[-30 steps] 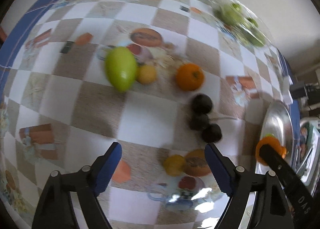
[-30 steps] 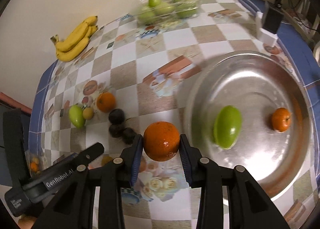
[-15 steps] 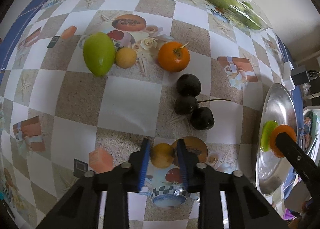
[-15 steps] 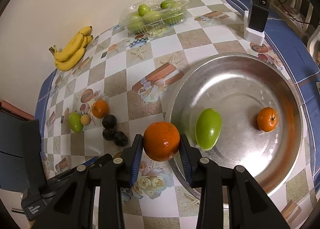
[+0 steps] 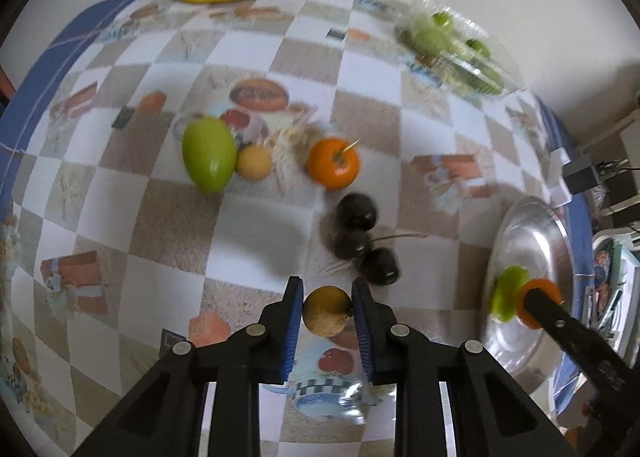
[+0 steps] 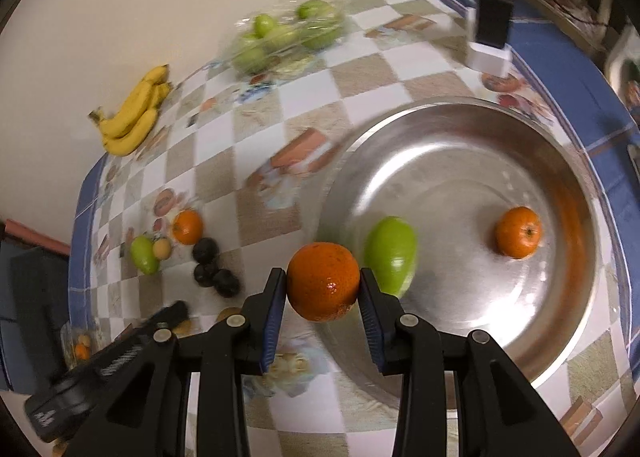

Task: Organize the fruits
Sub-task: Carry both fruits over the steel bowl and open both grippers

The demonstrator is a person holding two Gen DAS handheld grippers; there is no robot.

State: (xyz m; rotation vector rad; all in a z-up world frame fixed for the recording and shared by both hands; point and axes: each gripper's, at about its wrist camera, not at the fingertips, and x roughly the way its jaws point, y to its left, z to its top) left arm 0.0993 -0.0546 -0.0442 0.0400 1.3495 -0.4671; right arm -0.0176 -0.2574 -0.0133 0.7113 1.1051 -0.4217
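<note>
The small yellow-brown fruit (image 5: 327,310) sits pinched between the blue pads of the left gripper (image 5: 326,313), just off the checkered tablecloth (image 5: 260,229), near the cloth's front edge. Just beyond it lie three dark plums (image 5: 362,243) in a tight cluster, then a tangerine (image 5: 333,163), another small yellow fruit (image 5: 253,162) and a green mango (image 5: 209,159) touching it, all toward the middle of the cloth. The right gripper (image 6: 323,289) clamps a large orange (image 6: 323,281) between its pads, over the near-left rim of the steel tray (image 6: 560,337). Inside the tray a second green mango (image 6: 391,255) lies close to that rim and a small orange (image 6: 518,232) rests toward the right wall. Bananas (image 6: 134,115) lie at the cloth's far left edge by the wall, and a clear pack of green fruit (image 6: 288,35) at the far edge. A black charger on a white block (image 6: 491,31) stands at the far right corner.
</note>
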